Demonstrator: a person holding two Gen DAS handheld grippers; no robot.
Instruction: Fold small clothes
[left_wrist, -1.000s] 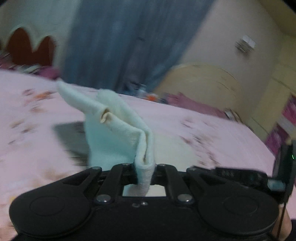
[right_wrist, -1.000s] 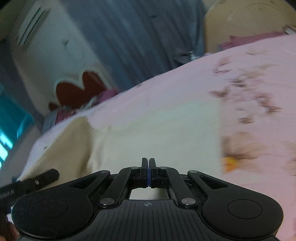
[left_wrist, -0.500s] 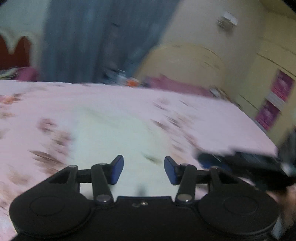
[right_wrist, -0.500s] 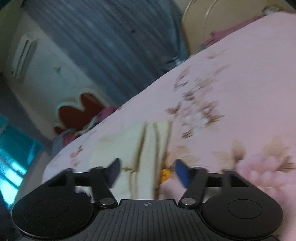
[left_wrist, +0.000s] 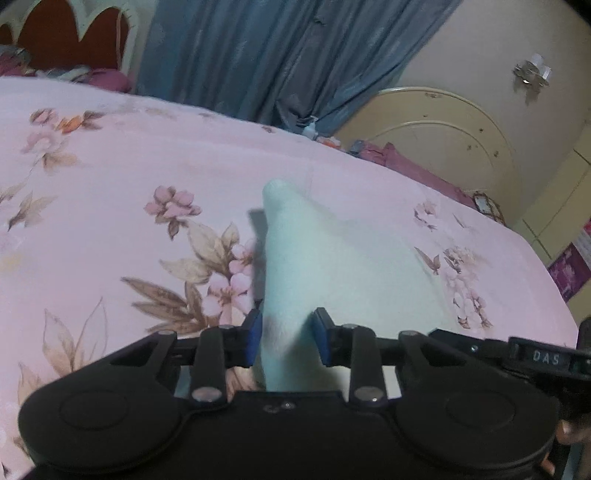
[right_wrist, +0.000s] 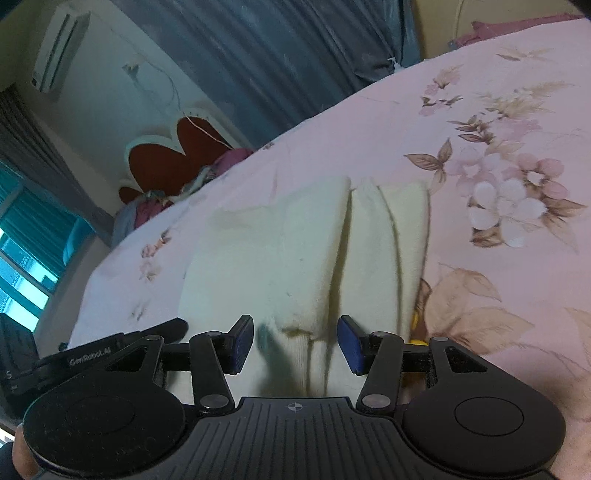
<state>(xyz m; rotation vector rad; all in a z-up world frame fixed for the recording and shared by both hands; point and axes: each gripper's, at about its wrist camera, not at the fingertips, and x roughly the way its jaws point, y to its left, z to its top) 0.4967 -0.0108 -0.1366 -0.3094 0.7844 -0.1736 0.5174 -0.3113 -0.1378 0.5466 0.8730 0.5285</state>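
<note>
Left wrist view: left gripper (left_wrist: 286, 341) spread around a raised peak of the cream cloth (left_wrist: 295, 266) on the bedspread (left_wrist: 110, 192). Right wrist alone reveals folded layers; right gripper (right_wrist: 295, 345) gapes, cloth edge between its fingers.

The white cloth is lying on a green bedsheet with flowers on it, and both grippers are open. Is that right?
Not quite. The bedsheet is pink, not green, as the right wrist view shows. The rest holds: it has flowers on it, the white cloth lies on it, and the left gripper and right gripper are both open.
</note>
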